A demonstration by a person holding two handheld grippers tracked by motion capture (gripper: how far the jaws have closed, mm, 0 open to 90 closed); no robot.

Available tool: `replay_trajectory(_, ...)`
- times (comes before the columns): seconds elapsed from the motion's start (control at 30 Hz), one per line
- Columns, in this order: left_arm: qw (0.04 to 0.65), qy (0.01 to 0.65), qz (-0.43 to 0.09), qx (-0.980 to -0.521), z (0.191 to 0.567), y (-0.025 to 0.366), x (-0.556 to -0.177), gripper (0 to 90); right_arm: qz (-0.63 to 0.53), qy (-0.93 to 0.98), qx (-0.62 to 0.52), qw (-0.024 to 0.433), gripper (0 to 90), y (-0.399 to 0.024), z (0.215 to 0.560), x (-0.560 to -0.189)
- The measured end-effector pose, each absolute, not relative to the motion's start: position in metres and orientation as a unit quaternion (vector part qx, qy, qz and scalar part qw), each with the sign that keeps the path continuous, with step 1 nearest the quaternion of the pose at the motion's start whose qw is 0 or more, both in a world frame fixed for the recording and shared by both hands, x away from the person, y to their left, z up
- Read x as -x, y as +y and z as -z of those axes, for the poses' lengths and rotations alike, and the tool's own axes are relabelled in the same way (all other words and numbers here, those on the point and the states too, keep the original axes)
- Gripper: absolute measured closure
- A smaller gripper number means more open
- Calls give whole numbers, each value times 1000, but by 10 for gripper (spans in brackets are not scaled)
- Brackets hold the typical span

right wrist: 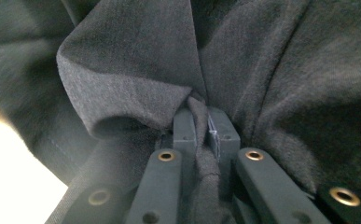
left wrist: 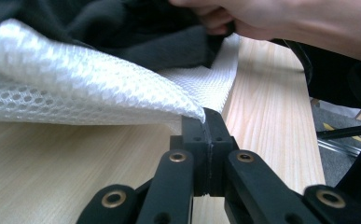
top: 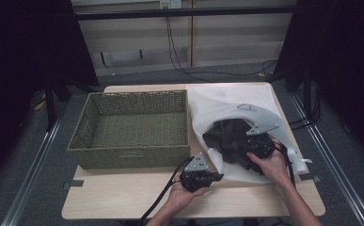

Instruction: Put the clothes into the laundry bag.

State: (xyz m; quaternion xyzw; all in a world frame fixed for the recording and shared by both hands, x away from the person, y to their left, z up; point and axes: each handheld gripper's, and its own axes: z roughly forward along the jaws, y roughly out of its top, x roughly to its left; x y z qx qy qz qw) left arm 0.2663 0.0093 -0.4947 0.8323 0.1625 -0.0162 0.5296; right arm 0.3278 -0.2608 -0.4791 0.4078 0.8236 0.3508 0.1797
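I read the dark garment (top: 230,136) as soft, limp and light: it bunches and folds wherever it is gathered, so I expect it to sag and drag rather than keep any shape, and its matte knit should give the pads plenty of friction. It lies half inside the mouth of the white mesh bag (top: 226,101), which is spread over the right side of the tabletop (top: 123,200), just beside the empty woven basket (top: 132,129). The bag looks just as floppy, thin and open-weave, so I judge it will slide or lift with the garment unless its edge is pinned. My right gripper (right wrist: 200,122) sits right at the cloth heap in the bag's opening, its jaws closed on a pinched ridge of the garment, with fabric pushed up between the pads and draped on both sides. My left gripper (left wrist: 208,122) is at the near edge of the bag, low over the wood, jaws clamped together on the corner of the mesh hem; the garment lies beyond it, further into the bag, next to the person's right hand (left wrist: 281,18). For a better hold I would take a thick fold or seam of the cloth, not a single layer, since a thin pinch may slip out once the rest of the garment hangs from it.
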Motion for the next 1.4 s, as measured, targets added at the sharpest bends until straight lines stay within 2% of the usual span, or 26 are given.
replay_trajectory(0.63,520,152,17,-840,498,14,-261,900,-348,788,-451,233,821,-261,485,-379)
replay_trajectory(0.97,522,164,20,-837,500,18,-267,840,-386,798,-419,197,624,-261,467,-347)
replay_trajectory(1.13,524,162,19,-836,495,20,-268,758,-408,793,-412,189,568,-272,459,-325)
replay_trajectory(1.33,528,168,10,-832,486,26,-272,647,-413,793,-406,188,570,-288,459,-300)
replay_trajectory(1.4,531,169,15,-830,483,27,-275,635,-408,795,-407,191,556,-293,462,-293)
